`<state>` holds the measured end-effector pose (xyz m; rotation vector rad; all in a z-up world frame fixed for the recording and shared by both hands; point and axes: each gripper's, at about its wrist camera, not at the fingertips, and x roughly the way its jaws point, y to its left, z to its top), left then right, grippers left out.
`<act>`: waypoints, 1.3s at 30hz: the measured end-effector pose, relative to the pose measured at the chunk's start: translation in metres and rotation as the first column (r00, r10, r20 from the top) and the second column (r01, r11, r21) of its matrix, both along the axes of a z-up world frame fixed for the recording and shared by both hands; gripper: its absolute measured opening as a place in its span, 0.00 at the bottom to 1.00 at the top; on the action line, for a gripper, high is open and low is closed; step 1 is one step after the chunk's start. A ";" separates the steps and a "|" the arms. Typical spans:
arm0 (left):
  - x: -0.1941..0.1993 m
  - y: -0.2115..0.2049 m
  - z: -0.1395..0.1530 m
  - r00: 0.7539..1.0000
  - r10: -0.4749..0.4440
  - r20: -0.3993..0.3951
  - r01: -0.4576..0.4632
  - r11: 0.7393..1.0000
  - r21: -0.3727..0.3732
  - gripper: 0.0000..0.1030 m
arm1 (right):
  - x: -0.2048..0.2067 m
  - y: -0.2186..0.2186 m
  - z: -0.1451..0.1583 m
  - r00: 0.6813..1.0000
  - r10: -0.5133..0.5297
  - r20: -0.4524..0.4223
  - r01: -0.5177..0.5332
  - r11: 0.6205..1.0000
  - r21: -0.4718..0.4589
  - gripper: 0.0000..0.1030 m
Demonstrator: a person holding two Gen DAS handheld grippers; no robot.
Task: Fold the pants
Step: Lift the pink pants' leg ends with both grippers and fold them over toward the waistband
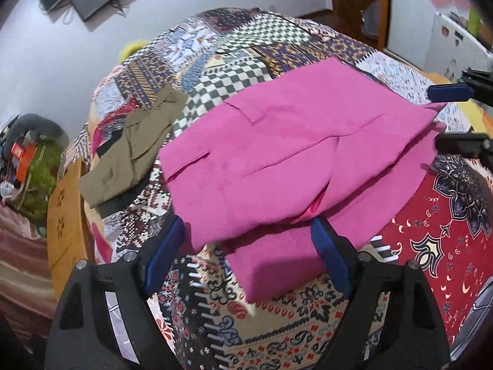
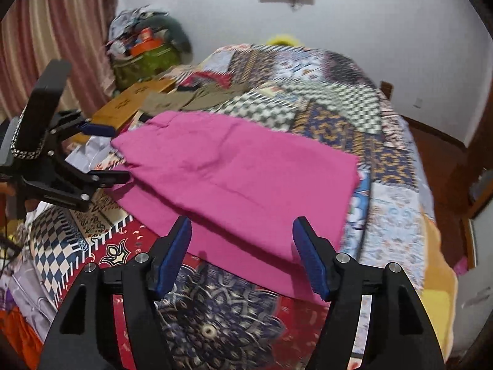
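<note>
Pink pants (image 1: 295, 154) lie folded over on the patchwork bedspread (image 1: 246, 46), layers stacked. Left tongs (image 1: 246, 246) and right tongs (image 2: 242, 254) gape at the near edge, gripping nothing, likely released so the fold settles. Olive garment (image 1: 135, 141) waits aside.

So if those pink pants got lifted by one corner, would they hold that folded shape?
Probably not. The pink pants drape softly over the patterned bedspread with creases and offset layers, so they would likely sag and unfold. They look light. The cloth seems matte, so likely not slippery between the fingers.
</note>
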<state>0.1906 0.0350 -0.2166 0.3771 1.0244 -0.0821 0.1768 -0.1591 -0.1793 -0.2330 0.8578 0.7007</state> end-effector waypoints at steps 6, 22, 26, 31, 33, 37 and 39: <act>0.011 -0.007 0.003 1.000 -0.016 -0.002 0.016 0.998 -0.054 0.82 | 0.008 0.025 -0.021 0.997 0.060 -0.046 -0.061 0.998 -0.027 0.62; 0.021 -0.022 0.003 0.999 -0.030 0.026 0.030 0.999 0.012 0.29 | 0.029 0.041 -0.008 0.994 0.106 0.012 -0.106 0.994 0.028 0.07; 0.014 -0.026 0.025 0.996 -0.030 0.089 0.031 0.999 -0.013 0.18 | 0.029 0.033 0.009 0.994 0.100 0.053 -0.102 0.994 0.047 0.07; 0.003 -0.037 0.036 0.993 -0.057 0.103 0.060 0.998 -0.025 0.15 | 0.021 0.024 0.026 0.990 0.090 0.104 -0.096 0.994 0.050 0.06; -0.002 -0.041 0.036 0.993 -0.070 0.098 0.073 0.997 -0.029 0.15 | 0.017 0.019 0.028 0.990 0.087 0.113 -0.093 0.994 0.048 0.06; -0.010 -0.048 0.029 0.995 -0.075 0.072 0.079 0.995 -0.054 0.15 | 0.008 0.012 0.024 0.991 0.085 0.106 -0.089 0.995 0.034 0.06; -0.014 -0.048 0.021 0.996 -0.070 0.051 0.074 0.995 -0.071 0.15 | 0.005 0.009 0.019 0.992 0.082 0.097 -0.085 0.996 0.027 0.06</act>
